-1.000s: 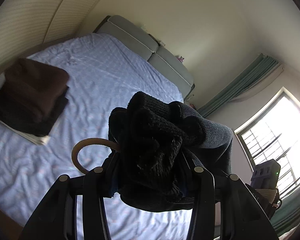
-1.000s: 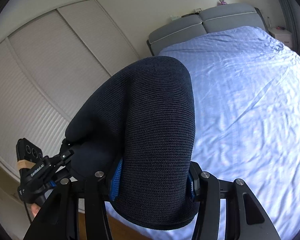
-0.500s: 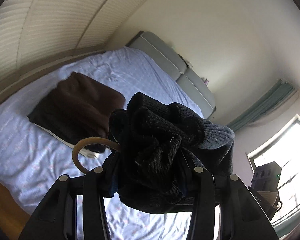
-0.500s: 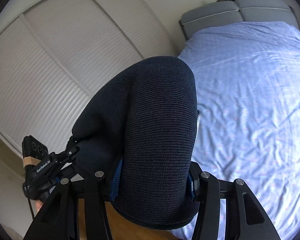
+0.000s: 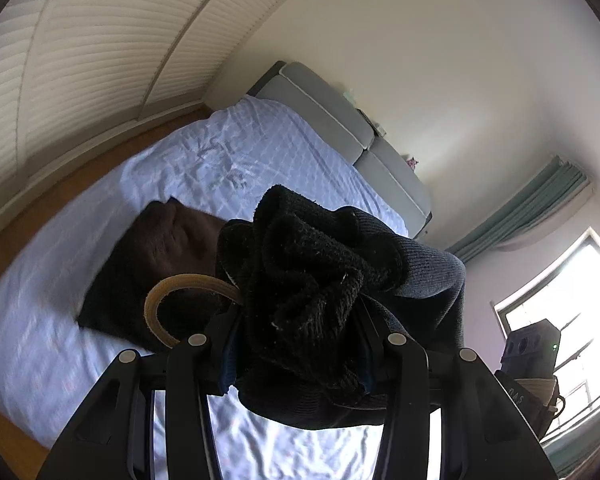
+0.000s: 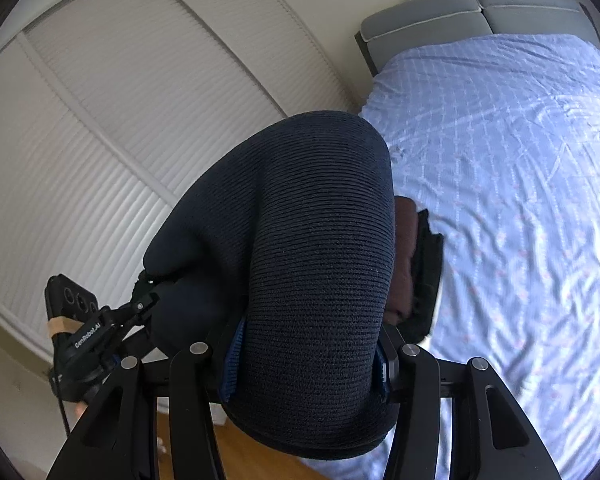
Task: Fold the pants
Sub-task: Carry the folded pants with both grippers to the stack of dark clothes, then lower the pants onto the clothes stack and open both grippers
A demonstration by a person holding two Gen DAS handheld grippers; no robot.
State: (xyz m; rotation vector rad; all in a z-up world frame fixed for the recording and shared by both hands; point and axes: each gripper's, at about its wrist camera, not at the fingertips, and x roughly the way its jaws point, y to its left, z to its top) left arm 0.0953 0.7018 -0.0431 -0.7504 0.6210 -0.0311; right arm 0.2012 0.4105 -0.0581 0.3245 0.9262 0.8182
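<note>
Left wrist view: our left claw (image 5: 296, 340) is clenched on a bunched wad of dark knit pants (image 5: 312, 280), which fills the middle of the picture and is held up in the air above the bed (image 5: 260, 148). A tan cord loop (image 5: 168, 300) curls out of the fabric toward 9 o'clock. Behind it, also toward 9 o'clock, a pile of folded brown and black clothes (image 5: 156, 248) lies on the pale blue sheet. The grey headboard (image 5: 324, 120) sits toward 12 o'clock, a teal curtain (image 5: 532, 208) toward 2 o'clock, and a bright window (image 5: 568, 292) at 3 o'clock. Our other device shows at the 4 o'clock edge.

Right wrist view: our right claw (image 6: 304, 364) is likewise clamped on the pants (image 6: 300, 260), a smooth ribbed fold that bulges up over the fingers. The same pile of clothes (image 6: 420, 272) peeks out just beside the fabric at 3 o'clock, resting on the bed (image 6: 520, 160). White slatted closet doors (image 6: 120, 120) fill the area from 9 to 11 o'clock. Wooden floor (image 6: 228, 452) shows at 6 o'clock.
</note>
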